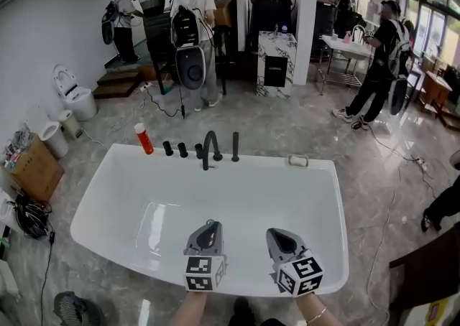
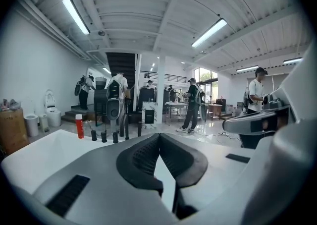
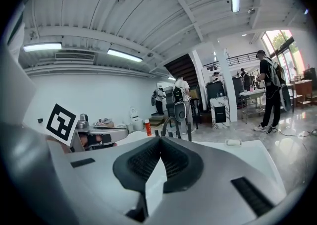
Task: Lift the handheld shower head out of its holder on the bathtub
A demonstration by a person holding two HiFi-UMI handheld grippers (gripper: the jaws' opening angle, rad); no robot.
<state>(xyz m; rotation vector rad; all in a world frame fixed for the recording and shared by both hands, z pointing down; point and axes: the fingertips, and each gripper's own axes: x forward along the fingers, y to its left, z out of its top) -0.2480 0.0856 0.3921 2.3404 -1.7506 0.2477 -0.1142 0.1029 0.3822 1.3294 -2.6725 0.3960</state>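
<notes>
A white bathtub lies below me. On its far rim stands a row of black fittings: three short knobs, a curved spout and the slim upright handheld shower head in its holder. My left gripper and right gripper hover side by side over the tub's near rim, both shut and empty, well short of the fittings. In the left gripper view the left gripper points toward the knobs. The right gripper faces the spout and shower head.
A red bottle stands at the left end of the far rim, a small white fitting at its right end. Beyond are a toilet, a cardboard box, floor cables and several people standing.
</notes>
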